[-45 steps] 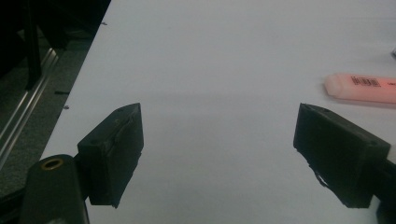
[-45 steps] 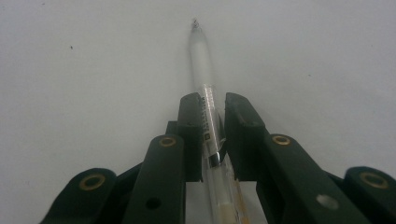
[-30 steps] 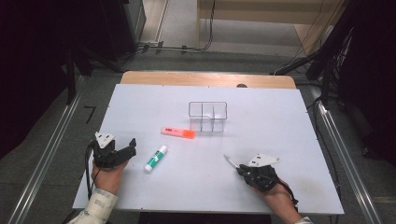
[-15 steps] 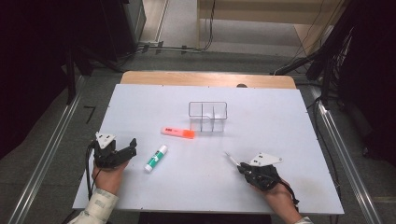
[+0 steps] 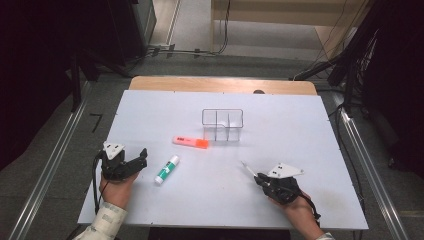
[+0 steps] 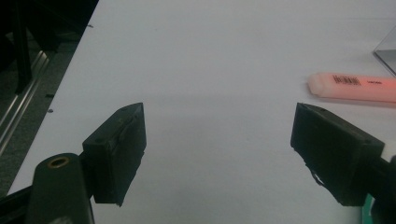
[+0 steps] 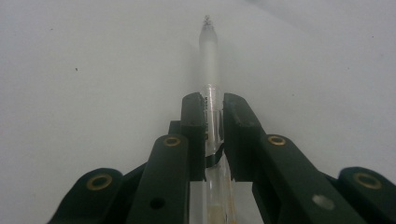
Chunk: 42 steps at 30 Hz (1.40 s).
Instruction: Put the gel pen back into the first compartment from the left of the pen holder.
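My right gripper [image 5: 261, 179] [image 7: 213, 112] rests low at the table's front right, shut on a clear pen [image 7: 209, 60] [image 5: 248, 170] that sticks out ahead of the jaws toward the table's middle. At the front left, my left gripper [image 5: 141, 157] [image 6: 217, 140] stands open with nothing between its fingers. An orange highlighter [image 5: 190, 142] [image 6: 352, 86] lies on the white table [image 5: 300, 125], ahead and to the right of the left gripper. A white and green glue stick [image 5: 166, 169] lies just right of that gripper. A clear divided organiser [image 5: 223, 125] stands near the middle.
A wooden strip [image 5: 220, 84] runs along the table's far edge. Metal rails [image 5: 50, 165] flank the table on both sides, and cables [image 5: 185, 50] trail across the floor beyond it.
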Tool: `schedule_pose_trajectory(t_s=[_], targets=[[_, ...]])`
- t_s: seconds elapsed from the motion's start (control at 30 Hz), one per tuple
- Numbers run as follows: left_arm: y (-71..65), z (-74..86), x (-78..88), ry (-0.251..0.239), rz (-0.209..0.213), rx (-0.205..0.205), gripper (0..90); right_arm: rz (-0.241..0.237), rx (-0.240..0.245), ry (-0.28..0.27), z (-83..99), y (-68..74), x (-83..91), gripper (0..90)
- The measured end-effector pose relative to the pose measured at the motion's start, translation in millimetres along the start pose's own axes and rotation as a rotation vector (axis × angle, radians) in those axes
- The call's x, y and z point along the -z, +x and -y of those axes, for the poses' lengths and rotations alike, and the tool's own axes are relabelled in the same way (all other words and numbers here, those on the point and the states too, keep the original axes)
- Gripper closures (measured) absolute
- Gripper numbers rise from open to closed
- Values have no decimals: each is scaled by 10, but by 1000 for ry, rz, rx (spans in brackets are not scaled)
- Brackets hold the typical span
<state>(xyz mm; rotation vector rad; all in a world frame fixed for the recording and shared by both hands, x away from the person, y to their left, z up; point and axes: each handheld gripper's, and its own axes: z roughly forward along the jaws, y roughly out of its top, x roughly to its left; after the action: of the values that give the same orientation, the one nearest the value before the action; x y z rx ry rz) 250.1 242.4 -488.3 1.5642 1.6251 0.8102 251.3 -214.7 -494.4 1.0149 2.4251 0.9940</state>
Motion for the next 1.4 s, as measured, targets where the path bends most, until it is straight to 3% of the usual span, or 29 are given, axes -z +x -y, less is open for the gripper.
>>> schedule_pose_trajectory(t_s=[0.6,1.4], targets=[[-13,0,-6,2,2,-5,183,-6,-24,-42,-64,-35,50,778],[-6,5,-17,8,2,-3,183,-44,-35,-143,-492,-58,-41,777]])
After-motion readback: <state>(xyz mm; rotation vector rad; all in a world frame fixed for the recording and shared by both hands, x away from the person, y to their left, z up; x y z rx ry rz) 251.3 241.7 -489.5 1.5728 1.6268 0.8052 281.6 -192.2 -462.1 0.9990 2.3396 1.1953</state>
